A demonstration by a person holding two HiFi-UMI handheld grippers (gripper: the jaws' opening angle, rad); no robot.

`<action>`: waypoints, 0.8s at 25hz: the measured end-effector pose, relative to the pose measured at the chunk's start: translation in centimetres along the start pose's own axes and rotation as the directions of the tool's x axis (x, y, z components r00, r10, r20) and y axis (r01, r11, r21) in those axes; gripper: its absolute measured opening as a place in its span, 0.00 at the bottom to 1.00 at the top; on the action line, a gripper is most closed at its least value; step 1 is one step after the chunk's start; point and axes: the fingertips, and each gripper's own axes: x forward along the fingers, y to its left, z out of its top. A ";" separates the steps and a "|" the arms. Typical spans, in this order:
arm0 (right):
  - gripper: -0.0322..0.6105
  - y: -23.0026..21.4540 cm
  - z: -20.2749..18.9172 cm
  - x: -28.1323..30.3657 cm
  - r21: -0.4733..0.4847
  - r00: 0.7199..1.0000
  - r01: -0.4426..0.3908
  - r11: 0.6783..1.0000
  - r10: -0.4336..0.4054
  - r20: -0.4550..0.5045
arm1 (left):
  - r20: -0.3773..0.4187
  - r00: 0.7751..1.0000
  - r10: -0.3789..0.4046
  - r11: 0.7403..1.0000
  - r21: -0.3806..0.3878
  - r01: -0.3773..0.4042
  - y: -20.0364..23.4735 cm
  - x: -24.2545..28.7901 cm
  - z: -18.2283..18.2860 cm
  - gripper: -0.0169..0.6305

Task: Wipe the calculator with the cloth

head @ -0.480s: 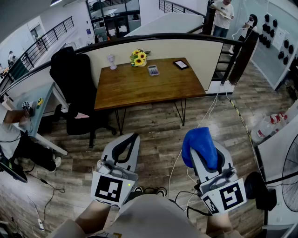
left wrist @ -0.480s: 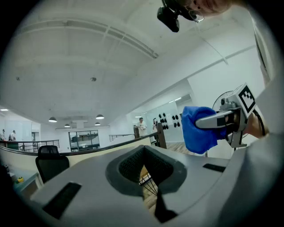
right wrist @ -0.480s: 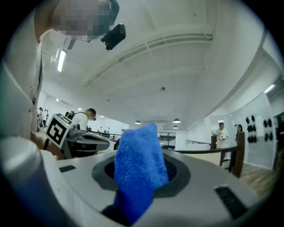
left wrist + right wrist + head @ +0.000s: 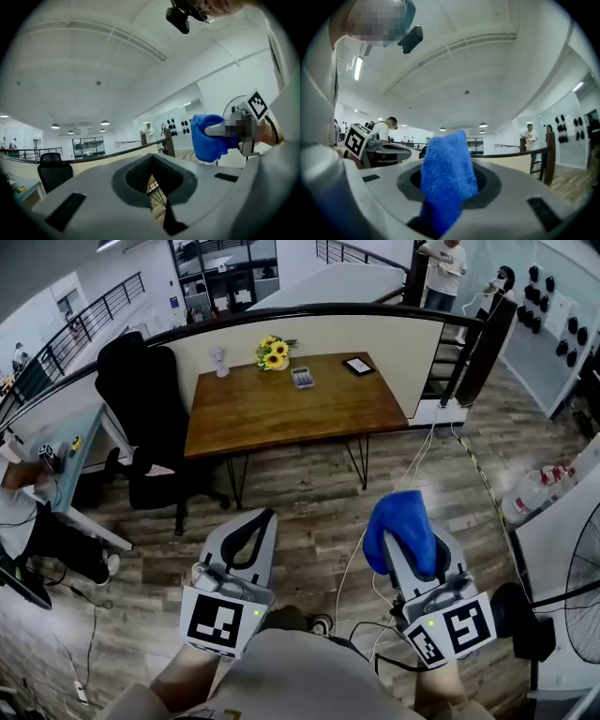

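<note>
The calculator (image 4: 302, 378) lies far ahead near the back edge of a wooden table (image 4: 281, 413). My right gripper (image 4: 405, 521) is held low near my body, shut on a blue cloth (image 4: 398, 526) that drapes over its jaws; in the right gripper view the cloth (image 4: 446, 176) covers the middle of the right gripper (image 4: 454, 161). To its left my left gripper (image 4: 262, 517) is shut with nothing in it, and the left gripper view shows the left gripper (image 4: 151, 157) with its jaws closed around an empty hollow. Both are well short of the table.
On the table stand sunflowers (image 4: 273, 352), a small white fan (image 4: 219, 360) and a dark tablet (image 4: 358, 366). A black office chair (image 4: 141, 390) is at its left. Cables (image 4: 417, 460) trail over the wood floor. Water bottles (image 4: 539, 498) stand at the right; a person (image 4: 23, 512) sits at the left.
Hardly anything differs. The table sits slightly further left in the head view, and both grippers hold the same pose, the right one still gripping the cloth.
</note>
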 end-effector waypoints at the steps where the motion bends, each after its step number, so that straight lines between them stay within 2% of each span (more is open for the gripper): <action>1: 0.27 0.0 0.0 -0.1 -0.001 1.000 0.001 1.000 -0.001 -0.003 | -0.001 1.000 -0.002 1.000 0.002 0.002 -0.1 0.0 0.0 0.03; 10: 0.27 -1.1 0.2 0.7 0.022 1.000 0.018 1.000 -0.018 0.009 | -0.004 1.000 -0.006 1.000 -0.001 0.006 0.0 1.0 -0.3 0.03; 20: 0.27 -3.7 -0.5 5.2 0.008 1.000 0.028 1.000 -0.028 -0.014 | -0.007 0.999 -0.033 0.999 -0.012 0.033 2.2 6.2 -1.4 0.03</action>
